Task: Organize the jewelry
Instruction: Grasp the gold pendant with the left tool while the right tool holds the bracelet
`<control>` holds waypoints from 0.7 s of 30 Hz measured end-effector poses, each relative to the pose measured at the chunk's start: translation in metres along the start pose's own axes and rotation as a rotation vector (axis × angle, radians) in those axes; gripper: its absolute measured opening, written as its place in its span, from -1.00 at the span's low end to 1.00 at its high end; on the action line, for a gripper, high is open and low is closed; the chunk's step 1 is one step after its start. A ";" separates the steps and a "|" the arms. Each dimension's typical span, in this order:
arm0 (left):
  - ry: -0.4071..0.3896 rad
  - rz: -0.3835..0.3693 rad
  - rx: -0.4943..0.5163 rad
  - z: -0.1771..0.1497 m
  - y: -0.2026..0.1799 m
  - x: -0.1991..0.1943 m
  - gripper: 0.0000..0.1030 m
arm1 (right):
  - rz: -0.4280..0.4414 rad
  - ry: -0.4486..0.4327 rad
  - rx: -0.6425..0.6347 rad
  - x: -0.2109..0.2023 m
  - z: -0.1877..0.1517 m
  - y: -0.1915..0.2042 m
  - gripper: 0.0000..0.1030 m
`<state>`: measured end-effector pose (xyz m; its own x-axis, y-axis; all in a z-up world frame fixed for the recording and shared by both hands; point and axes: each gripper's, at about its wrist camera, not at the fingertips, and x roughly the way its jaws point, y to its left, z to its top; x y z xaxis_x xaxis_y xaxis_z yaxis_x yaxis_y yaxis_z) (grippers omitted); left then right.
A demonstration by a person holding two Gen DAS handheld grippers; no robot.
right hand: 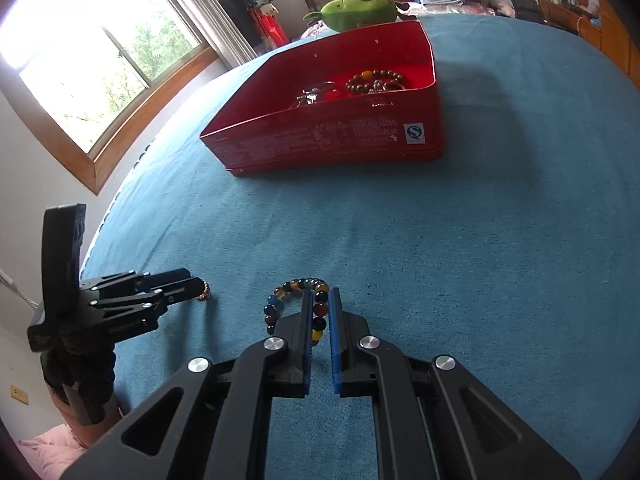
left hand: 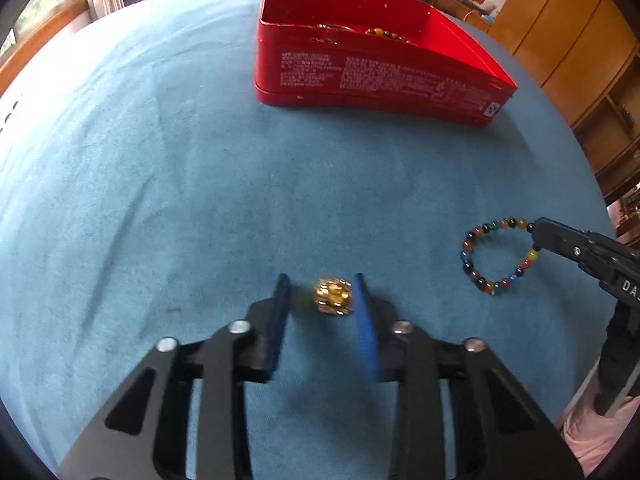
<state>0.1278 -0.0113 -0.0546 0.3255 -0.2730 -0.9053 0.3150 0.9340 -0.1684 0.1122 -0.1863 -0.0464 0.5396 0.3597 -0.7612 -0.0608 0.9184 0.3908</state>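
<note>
Right claw (right hand: 320, 312) grips the beaded bracelet (left hand: 496, 256); left claw (left hand: 323, 292) brackets the gold ring (left hand: 333, 296), right pad touching, not yet clamped: center it before lifting off the bed (left hand: 160, 160).

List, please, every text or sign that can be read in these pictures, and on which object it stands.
"DA", cut off by the frame edge: right gripper body.
"QS" mark: white label on the red tin.
Small print rows on the red tin's side: too blurred to read.
Lettering on the left gripper: unreadable.

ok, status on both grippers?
Left gripper fingers astride gold ring, not gripping. Right gripper shut on bead bracelet. Red tin ahead, path clear.
</note>
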 end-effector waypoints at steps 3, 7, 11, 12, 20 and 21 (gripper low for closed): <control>0.018 -0.050 -0.021 -0.006 -0.001 -0.002 -0.77 | 0.009 0.001 0.005 0.001 0.002 -0.003 -0.86; 0.053 -0.147 -0.031 -0.016 -0.004 -0.005 -0.82 | 0.019 0.004 0.022 0.002 0.000 -0.009 -0.86; 0.001 -0.112 -0.024 -0.012 -0.003 -0.021 -0.61 | 0.027 0.003 0.025 0.000 -0.001 -0.012 -0.86; -0.010 -0.106 -0.025 -0.012 -0.002 -0.024 -0.51 | 0.029 0.003 0.025 0.000 -0.001 -0.013 -0.86; -0.019 -0.029 0.085 0.007 -0.017 -0.014 -0.17 | 0.036 0.008 0.031 0.000 -0.001 -0.015 -0.86; -0.016 -0.024 0.100 0.008 -0.018 -0.011 -0.13 | 0.036 0.010 0.032 0.001 -0.002 -0.015 -0.86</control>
<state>0.1258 -0.0269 -0.0387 0.3307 -0.2990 -0.8951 0.4101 0.8998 -0.1490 0.1119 -0.1999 -0.0537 0.5295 0.3941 -0.7512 -0.0527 0.8991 0.4345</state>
